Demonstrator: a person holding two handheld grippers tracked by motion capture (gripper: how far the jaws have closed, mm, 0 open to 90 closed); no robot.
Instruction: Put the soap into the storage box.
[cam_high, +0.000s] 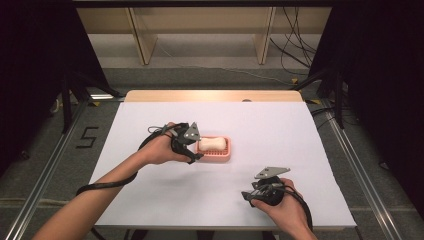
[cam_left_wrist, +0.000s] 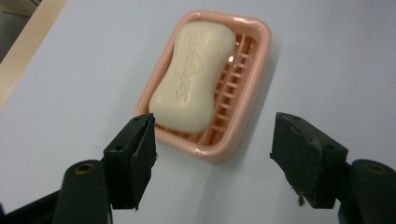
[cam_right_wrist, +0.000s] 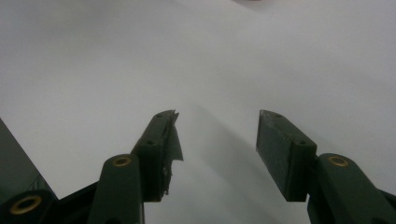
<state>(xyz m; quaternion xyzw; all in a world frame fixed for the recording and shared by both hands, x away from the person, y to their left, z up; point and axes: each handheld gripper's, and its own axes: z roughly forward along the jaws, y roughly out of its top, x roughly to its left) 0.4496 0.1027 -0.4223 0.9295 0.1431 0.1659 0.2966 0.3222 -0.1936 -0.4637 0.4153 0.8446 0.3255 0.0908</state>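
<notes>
Soap bar (cam_left_wrist: 191, 77) lying in pink slatted dish (cam_left_wrist: 247, 93), left gripper (cam_left_wrist: 212, 158) open beside it

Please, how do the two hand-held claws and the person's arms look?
Both the left claw and the right claw are black, each with two flat padded jaws, brass-coloured rivets, a grey three-cornered plate on top and a black cable trailing back. The forearms are bare, with no sleeves.

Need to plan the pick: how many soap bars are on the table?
1. The soap bar lies in the pink soap dish at mid-table, just ahead of the left gripper, whose jaws are open.
</notes>
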